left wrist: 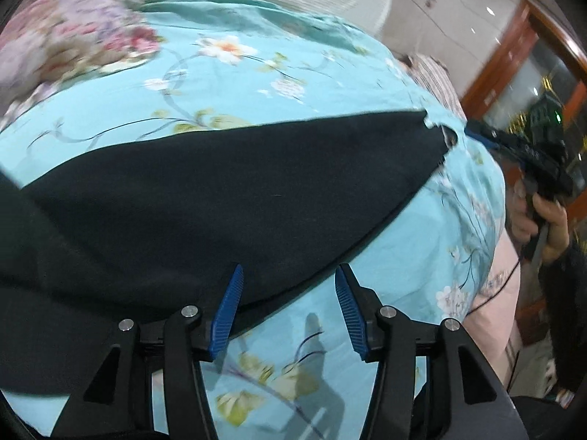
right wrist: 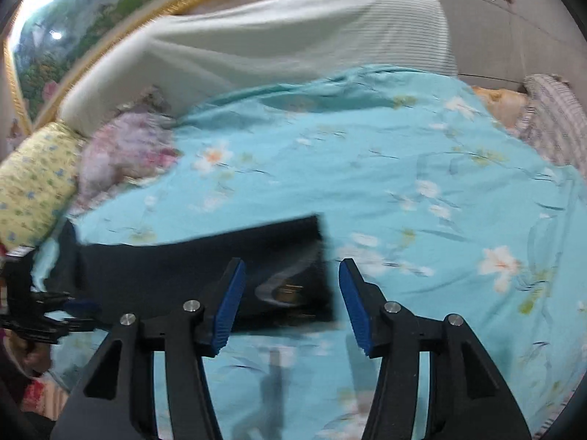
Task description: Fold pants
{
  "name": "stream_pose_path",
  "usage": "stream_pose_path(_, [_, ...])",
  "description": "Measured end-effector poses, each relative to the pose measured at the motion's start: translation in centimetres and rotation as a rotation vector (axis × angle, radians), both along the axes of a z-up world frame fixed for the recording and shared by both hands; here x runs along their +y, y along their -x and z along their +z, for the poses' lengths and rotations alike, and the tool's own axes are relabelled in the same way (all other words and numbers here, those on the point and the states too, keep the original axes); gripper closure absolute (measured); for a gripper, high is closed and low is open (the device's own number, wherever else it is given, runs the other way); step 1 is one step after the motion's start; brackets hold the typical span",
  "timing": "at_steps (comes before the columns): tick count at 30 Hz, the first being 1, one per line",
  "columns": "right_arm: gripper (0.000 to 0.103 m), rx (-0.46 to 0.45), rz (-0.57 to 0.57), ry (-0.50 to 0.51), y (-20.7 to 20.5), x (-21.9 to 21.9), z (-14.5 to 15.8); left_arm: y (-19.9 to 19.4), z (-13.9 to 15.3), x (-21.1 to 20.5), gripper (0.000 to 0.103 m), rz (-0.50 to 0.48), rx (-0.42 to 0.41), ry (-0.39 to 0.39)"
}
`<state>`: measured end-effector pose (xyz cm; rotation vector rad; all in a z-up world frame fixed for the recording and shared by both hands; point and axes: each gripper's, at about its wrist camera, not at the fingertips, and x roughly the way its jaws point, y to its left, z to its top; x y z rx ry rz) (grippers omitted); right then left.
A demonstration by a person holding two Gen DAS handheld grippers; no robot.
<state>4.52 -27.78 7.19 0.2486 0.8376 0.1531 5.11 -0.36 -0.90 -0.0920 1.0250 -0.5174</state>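
Note:
The black pants lie flat in a long band across a blue floral bedsheet. My left gripper hangs open over their near edge, with the cloth below its fingers and nothing pinched. In the right wrist view the pants' squared end, with a label showing, lies just beyond the open right gripper, whose pads touch nothing. The right gripper also shows at the pants' far tip, held by a hand. The left gripper appears blurred at the left edge.
A striped white headboard cushion stands behind the bed under a gold-framed picture. A yellow floral pillow and pink floral bedding lie at the left. A striped pillow sits at the right.

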Motion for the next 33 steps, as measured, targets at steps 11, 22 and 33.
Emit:
stream_pose_path(11, [0.048,0.067,0.261,-0.203,-2.7,12.7,-2.2,0.9,2.6,10.2,0.05,0.214,-0.045,0.027])
stream_pose_path(22, [0.048,0.126,0.448,-0.294,-4.6,23.0,-4.0,0.9,4.1,20.8,0.043,0.401,-0.069,0.028])
stream_pose_path(33, [0.048,0.193,0.599,-0.299,-6.4,30.3,-5.0,-5.9,5.8,28.6,0.029,0.366,-0.067,-0.009])
